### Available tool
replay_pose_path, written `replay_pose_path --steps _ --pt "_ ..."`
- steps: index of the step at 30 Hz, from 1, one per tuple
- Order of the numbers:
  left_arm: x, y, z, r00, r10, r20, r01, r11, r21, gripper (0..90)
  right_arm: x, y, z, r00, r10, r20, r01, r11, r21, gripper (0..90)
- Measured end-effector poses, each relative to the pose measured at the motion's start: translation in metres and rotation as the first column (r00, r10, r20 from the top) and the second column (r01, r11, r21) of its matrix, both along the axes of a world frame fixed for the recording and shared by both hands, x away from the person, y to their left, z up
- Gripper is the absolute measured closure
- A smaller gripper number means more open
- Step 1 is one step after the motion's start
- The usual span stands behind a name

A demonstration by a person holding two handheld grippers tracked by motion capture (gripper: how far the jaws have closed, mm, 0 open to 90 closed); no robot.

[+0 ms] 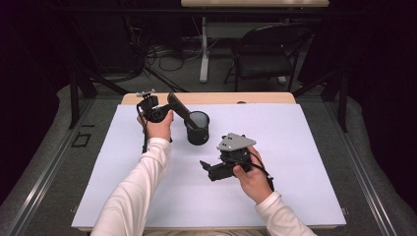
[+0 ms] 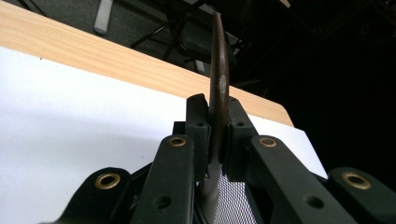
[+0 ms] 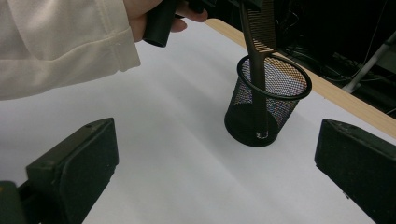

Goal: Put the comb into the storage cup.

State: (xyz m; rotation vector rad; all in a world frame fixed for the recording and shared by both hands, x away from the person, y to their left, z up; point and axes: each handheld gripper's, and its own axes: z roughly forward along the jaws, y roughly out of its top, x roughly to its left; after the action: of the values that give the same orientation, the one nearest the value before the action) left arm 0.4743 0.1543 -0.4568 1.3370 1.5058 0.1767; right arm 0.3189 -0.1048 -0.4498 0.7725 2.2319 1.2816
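A black mesh cup (image 1: 197,129) stands on the white sheet (image 1: 275,147) near the table's middle. A dark brown comb (image 1: 178,108) leans out of it to the upper left, its lower end inside the cup. My left gripper (image 1: 170,105) is shut on the comb's upper part. In the left gripper view the comb (image 2: 218,79) rises edge-on between the pressed jaws of that gripper (image 2: 217,114), with the cup's mesh (image 2: 232,201) below. My right gripper (image 1: 208,169) hovers open to the cup's front right. In the right gripper view the cup (image 3: 266,112) and comb (image 3: 257,46) lie ahead of that open gripper (image 3: 215,172).
The wooden table edge (image 1: 211,98) runs along the far side of the sheet. A dark folding chair (image 1: 268,49) and a white desk leg (image 1: 204,54) stand on the floor beyond. The left sleeve (image 3: 56,42) crosses the top left of the right gripper view.
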Motion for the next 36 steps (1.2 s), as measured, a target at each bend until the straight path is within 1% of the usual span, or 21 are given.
replay_pose_path --steps 3,7,9,11,21,25,28,30,32,35,36 --pt "0.0002 0.0004 -0.0007 1.0 0.008 -0.003 -0.008 0.9999 -0.013 83.6 0.0001 0.0004 -0.0003 1.0 0.002 0.0 -0.002 1.0 -0.001 0.0" --pt "0.0003 0.0009 -0.0007 1.0 0.004 -0.001 -0.004 1.0 0.0 83.4 0.0004 0.0002 -0.0005 1.0 -0.001 -0.001 0.001 1.0 -0.002 0.0" --pt "0.0002 0.0005 -0.0006 1.0 0.009 -0.002 -0.009 1.0 -0.004 83.2 0.0003 0.0001 -0.0005 1.0 0.0 -0.001 0.0 1.0 -0.001 0.0" --pt "0.0001 0.0006 -0.0006 1.0 0.008 -0.001 -0.008 1.0 0.003 83.0 0.0003 0.0001 -0.0005 1.0 0.0 -0.001 0.0 1.0 -0.001 0.0" --pt "0.0001 0.0011 -0.0004 0.9999 0.012 0.0 -0.012 0.9999 0.006 81.8 0.0008 0.0 -0.0008 1.0 0.0 -0.001 0.0 1.0 -0.001 0.0" --pt "-0.0002 0.0022 0.0001 0.9998 0.02 0.005 -0.02 0.9998 0.003 78.1 0.0008 0.0002 -0.0009 1.0 -0.001 -0.001 0.001 1.0 -0.002 0.0" --pt "-0.0004 0.0038 0.0008 0.9999 0.013 0.011 -0.013 0.9999 0.004 76.4 0.0006 0.0001 -0.0008 1.0 -0.001 0.0 0.001 1.0 -0.002 0.0" --pt "-0.0007 0.0041 0.0014 0.9998 0.014 0.013 -0.014 0.9999 0.003 73.1 0.0007 -0.0001 -0.0008 1.0 -0.001 -0.001 0.001 1.0 -0.001 0.0" --pt "-0.0009 0.0042 0.0018 0.9997 0.019 0.013 -0.019 0.9998 -0.005 71.1 0.0009 -0.0003 -0.0008 1.0 -0.001 -0.001 0.001 1.0 0.0 0.0" --pt "-0.0012 0.0056 0.0022 0.9997 0.017 0.016 -0.017 0.9998 0.01 68.0 0.0008 -0.0004 -0.0007 1.0 -0.001 0.0 0.001 1.0 0.0 0.0" --pt "-0.0013 0.0059 0.0024 0.9998 0.014 0.016 -0.014 0.9999 0.007 67.7 0.0008 -0.0004 -0.0007 1.0 -0.001 0.0 0.001 1.0 -0.001 0.0"
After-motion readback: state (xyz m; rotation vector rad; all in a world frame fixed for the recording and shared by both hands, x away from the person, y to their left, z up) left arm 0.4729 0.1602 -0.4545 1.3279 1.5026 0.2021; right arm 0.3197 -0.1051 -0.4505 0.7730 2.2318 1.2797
